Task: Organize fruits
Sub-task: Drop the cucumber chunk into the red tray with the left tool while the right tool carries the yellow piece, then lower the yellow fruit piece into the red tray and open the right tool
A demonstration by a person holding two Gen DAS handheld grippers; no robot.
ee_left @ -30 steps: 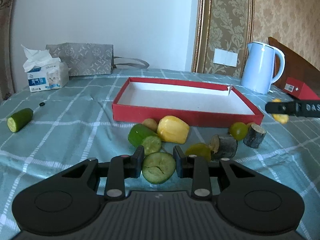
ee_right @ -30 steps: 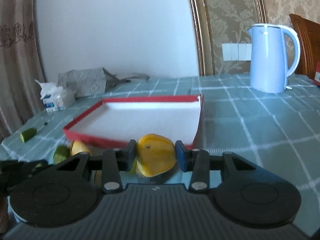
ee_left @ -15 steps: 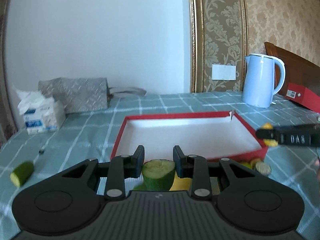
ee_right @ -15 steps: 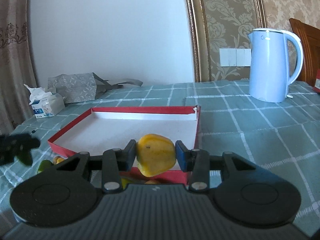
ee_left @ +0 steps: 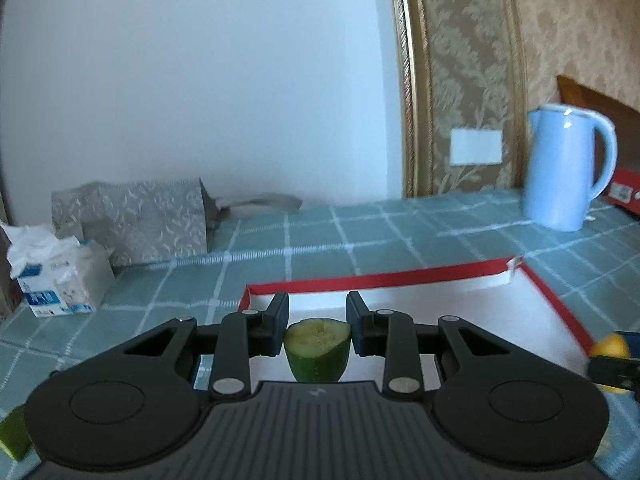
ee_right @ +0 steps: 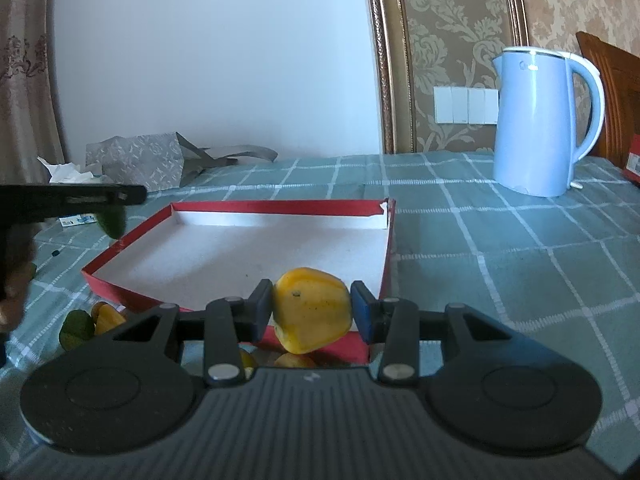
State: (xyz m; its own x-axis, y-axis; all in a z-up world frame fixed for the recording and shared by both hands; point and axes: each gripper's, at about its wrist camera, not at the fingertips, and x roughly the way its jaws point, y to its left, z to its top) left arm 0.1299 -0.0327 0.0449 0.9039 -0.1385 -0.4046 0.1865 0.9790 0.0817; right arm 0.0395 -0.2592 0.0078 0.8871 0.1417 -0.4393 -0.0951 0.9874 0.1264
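My left gripper (ee_left: 318, 328) is shut on a green fruit piece (ee_left: 317, 350) with a pale cut top, held above the near left part of the red tray (ee_left: 376, 279). The right wrist view shows that same gripper (ee_right: 120, 200) as a dark bar at the left, with the green piece (ee_right: 113, 221) hanging under it. My right gripper (ee_right: 313, 311) is shut on a yellow fruit chunk (ee_right: 312, 309), just above the tray's (ee_right: 280, 207) near right corner. The white tray floor holds nothing. In the left wrist view the yellow chunk (ee_left: 610, 346) peeks in at the right edge.
A light blue kettle (ee_right: 538, 120) stands at the back right on the green checked cloth (ee_right: 500, 248). A tissue box (ee_left: 60, 276) and a grey bag (ee_left: 136, 220) sit at the back left. More green and yellow pieces (ee_right: 90, 322) lie before the tray's near left corner.
The left gripper lifted the green piece off the cloth and carried it forward over the tray's near edge. The right gripper crept slightly forward early on, still holding the yellow chunk.
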